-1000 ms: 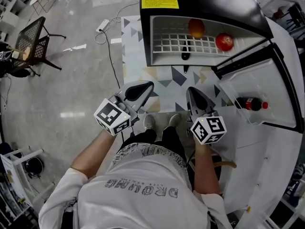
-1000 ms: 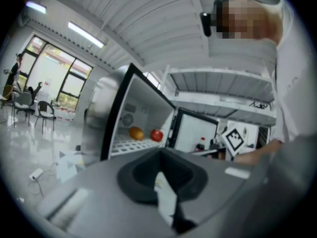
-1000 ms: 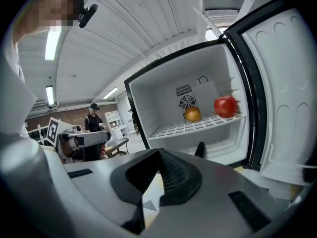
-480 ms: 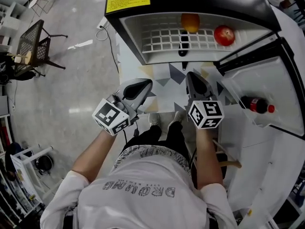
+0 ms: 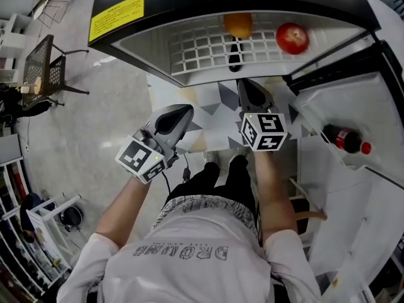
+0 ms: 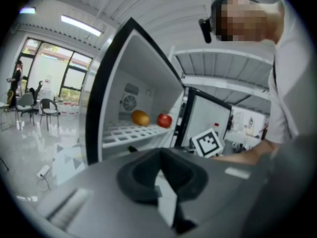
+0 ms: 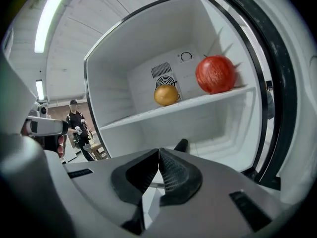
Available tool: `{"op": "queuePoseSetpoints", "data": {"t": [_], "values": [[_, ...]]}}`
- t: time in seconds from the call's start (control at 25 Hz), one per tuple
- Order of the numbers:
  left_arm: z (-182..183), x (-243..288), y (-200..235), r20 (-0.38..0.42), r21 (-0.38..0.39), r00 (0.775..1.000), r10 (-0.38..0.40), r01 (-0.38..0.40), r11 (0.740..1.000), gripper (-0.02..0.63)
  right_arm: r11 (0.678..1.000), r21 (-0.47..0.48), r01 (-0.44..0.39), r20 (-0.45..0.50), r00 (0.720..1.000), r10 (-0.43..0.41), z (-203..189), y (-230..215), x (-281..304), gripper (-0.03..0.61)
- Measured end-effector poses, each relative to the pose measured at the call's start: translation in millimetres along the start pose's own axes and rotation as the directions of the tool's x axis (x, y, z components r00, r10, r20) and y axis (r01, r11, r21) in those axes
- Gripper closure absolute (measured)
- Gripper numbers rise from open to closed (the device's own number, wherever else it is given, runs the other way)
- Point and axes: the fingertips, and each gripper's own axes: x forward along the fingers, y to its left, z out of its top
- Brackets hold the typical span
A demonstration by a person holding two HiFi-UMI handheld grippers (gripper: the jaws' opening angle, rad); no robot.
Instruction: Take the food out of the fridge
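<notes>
A small fridge stands open in front of me. On its white wire shelf lie an orange fruit and, to the right, a red apple. A dark elongated thing rests at the shelf's front edge. My right gripper is shut and empty, its tips just short of the shelf and below the orange. Its own view shows the apple and orange ahead, above the jaws. My left gripper hangs further back on the left, shut with nothing in it; it sees both fruits far off.
The fridge door swings open to the right, with a cola bottle in its rack. A black mesh chair stands on the floor at the left and a white rack at lower left. A person stands in the distance.
Both grippers have moved forward towards the open fridge, the right one further, up to the shelf's front edge. The fridge has come nearer in the head view. Both jaws stay shut.
</notes>
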Motion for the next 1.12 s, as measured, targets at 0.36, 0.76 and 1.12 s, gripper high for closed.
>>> {"op": "queuePoseSetpoints", "data": {"t": [0.36, 0.76, 1.12], "values": [[-6.2, 14.9, 3.5, -0.03, 0.018, 0.999, -0.025, 0.025, 1.0, 0.607, 0.999, 0.015, 0.034, 0.009, 0.999, -0.034, -9.7, -12.6, 26.7, 0.548], [-18.0, 16.9, 6.8, -0.041, 0.017, 0.999, -0.033, 0.034, 0.999, 0.607, 0.997, 0.004, 0.077, -0.002, 0.997, -0.077, -20.2, -24.4, 51.7, 0.458], [-31.1, 15.0, 9.4, -0.05, 0.006, 0.998, -0.03, 0.031, 1.0, 0.607, 0.994, -0.032, 0.102, -0.04, 0.994, -0.103, -31.9, -30.0, 71.6, 0.366]]}}
